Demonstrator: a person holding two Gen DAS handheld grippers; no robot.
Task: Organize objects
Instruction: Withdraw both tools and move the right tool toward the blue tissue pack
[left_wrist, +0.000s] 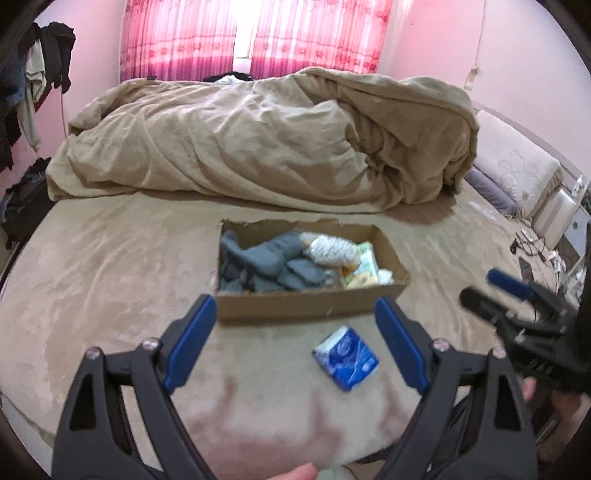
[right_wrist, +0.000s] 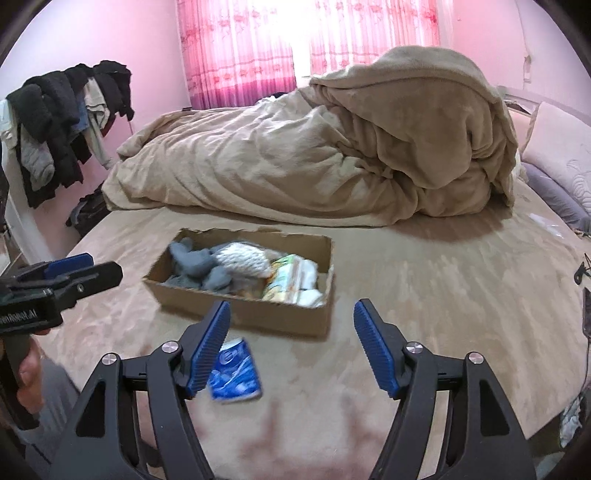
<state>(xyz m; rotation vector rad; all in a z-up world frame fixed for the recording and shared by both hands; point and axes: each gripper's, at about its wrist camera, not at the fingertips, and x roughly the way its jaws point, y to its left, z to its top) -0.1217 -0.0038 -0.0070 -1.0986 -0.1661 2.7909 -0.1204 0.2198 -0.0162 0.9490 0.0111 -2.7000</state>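
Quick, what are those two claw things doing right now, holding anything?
Left gripper: open, holding nothing.
Right gripper: open, holding nothing; the blue packet lies loose on the bed.

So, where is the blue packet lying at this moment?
The blue packet lies flat on the bed sheet, just in front of the cardboard box and outside it, in both wrist views.

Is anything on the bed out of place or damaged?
Yes. A blue packet lies alone on the bed, outside the box that holds the other items. The box's far rim is torn and ragged.
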